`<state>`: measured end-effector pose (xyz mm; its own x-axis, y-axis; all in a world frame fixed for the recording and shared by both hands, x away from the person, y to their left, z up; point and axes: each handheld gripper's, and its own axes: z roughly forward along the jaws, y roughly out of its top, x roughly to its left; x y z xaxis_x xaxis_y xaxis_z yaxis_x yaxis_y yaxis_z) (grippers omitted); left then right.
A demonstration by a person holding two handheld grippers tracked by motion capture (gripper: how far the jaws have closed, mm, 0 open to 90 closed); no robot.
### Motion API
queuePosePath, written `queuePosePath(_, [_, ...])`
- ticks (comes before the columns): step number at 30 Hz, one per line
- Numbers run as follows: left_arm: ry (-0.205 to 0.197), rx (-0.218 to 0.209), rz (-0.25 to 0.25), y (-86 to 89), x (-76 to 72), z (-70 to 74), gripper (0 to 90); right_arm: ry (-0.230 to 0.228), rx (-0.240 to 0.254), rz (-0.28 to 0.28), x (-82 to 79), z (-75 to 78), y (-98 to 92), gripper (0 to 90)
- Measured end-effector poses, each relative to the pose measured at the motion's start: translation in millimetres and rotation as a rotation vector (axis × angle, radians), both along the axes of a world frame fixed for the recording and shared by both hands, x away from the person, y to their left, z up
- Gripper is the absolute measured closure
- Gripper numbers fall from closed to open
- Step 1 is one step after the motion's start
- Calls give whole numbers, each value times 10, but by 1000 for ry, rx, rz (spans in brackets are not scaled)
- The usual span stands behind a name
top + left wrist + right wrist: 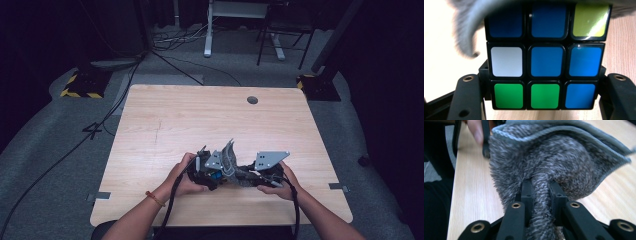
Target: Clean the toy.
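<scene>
The left hand-held gripper (544, 100) clamps the cube (545, 61) (right hand-held gripper (541, 195) pinches the cloth (554, 157)).

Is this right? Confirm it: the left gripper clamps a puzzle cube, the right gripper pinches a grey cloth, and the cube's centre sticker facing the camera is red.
Not quite. The centre sticker of the puzzle cube is blue, not red, as the left gripper view shows. The rest stands: the left gripper clamps the cube, and the right gripper pinches the grey cloth between its jaws.
</scene>
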<state>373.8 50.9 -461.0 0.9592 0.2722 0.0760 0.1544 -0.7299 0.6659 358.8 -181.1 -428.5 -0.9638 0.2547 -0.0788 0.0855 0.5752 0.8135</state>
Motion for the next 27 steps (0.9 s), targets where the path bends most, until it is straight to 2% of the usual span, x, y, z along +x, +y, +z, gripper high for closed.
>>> queuePosePath(1, [6, 2, -10, -23, -9, -15, 338, -14, 8, -5, -9, 13, 18, 778])
queuePosePath(2, [6, 0, -17, -36, -19, -18, 338, -50, 12, -43, -2, 32, 47, 778])
queuePosePath(3, [11, -9, -24, -43, -26, -16, 338, -50, 12, -43, -2, 32, 47, 778])
queuePosePath(6, [10, -32, -29, -27, -30, 5, 338, -78, -8, -106, 76, 8, 54, 779])
queuePosePath(8, [7, -34, -21, -7, -39, 30, 338, -65, -26, -147, 147, -43, 41, 780])
queuePosePath(10, [1, -42, -16, 16, -40, 53, 338, -48, -43, -163, 200, -92, 12, 780])
queuePosePath(12, [-10, -49, -12, 43, -35, 81, 338, -33, -66, -161, 215, -126, -22, 781])
queuePosePath(16, [-21, -66, 8, 96, -15, 123, 338, -2, -87, -123, 173, -162, -76, 781])
queuePosePath(19, [-13, -57, 11, 103, -13, 113, 338, -2, -61, -78, 89, -126, -73, 781])
queuePosePath(21, [-8, -59, 11, 108, -9, 111, 337, -10, -59, -77, 78, -113, -68, 781])
queuePosePath(23, [-4, -58, 13, 103, -2, 104, 337, -17, -36, -77, 65, -81, -68, 781])
queuePosePath(25, [-2, -45, 7, 76, -6, 85, 337, -7, -5, -70, 62, -57, -69, 781])
queuePosePath(27, [-9, -24, -5, 32, -14, 60, 336, -17, 7, -57, 41, -30, -48, 781])
